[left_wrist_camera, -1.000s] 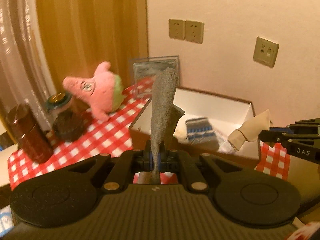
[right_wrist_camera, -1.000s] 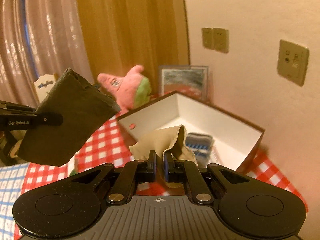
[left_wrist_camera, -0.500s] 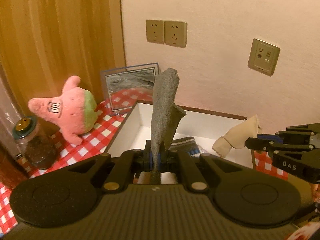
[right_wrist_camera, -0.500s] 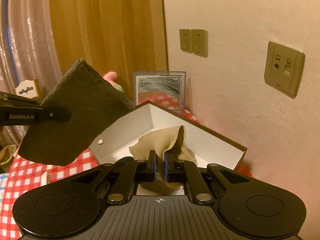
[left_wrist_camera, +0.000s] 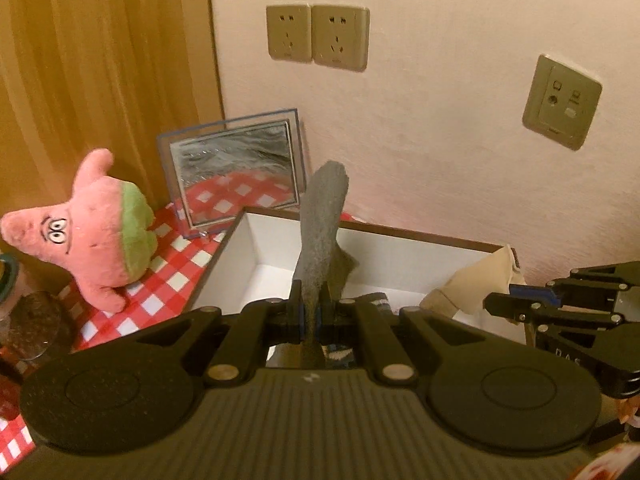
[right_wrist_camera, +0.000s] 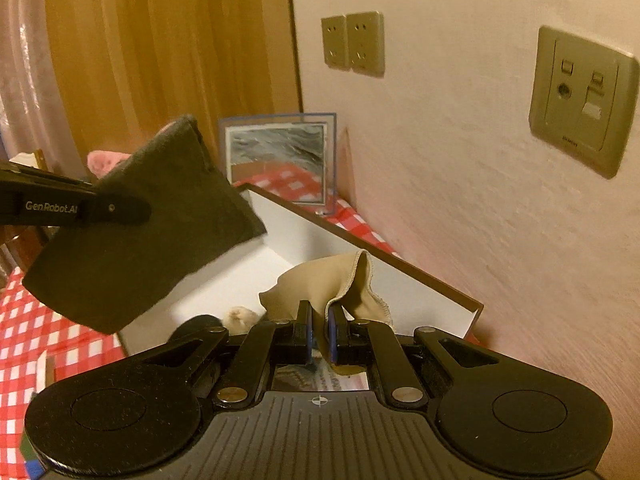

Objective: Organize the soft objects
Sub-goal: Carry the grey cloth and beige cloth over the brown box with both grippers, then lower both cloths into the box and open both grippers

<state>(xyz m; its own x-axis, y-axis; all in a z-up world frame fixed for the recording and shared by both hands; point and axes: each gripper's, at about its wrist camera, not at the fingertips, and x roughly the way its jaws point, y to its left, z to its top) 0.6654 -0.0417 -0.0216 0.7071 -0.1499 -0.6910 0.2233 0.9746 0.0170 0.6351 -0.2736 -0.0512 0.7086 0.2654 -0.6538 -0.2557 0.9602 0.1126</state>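
Both grippers over the box, each gripping cloth

The left gripper (left_wrist_camera: 310, 312) is pinching a grey sock (left_wrist_camera: 322, 220) and the right gripper (right_wrist_camera: 320, 338) is clamping a beige cloth (right_wrist_camera: 352, 284), both hanging above the white box (left_wrist_camera: 400, 254).

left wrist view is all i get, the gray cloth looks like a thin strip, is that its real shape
Observer: No. The right wrist view shows the gray cloth as a broad flat piece; you see it edge-on.
Operator: is the right tool actually clamping the beige cloth
Observer: Yes, the right tool is shut on a fold of the beige cloth, which appears to be over the open box.
Operator: anything in the box i miss
Observer: A small pale fluffy item lies inside, close to the right tool.
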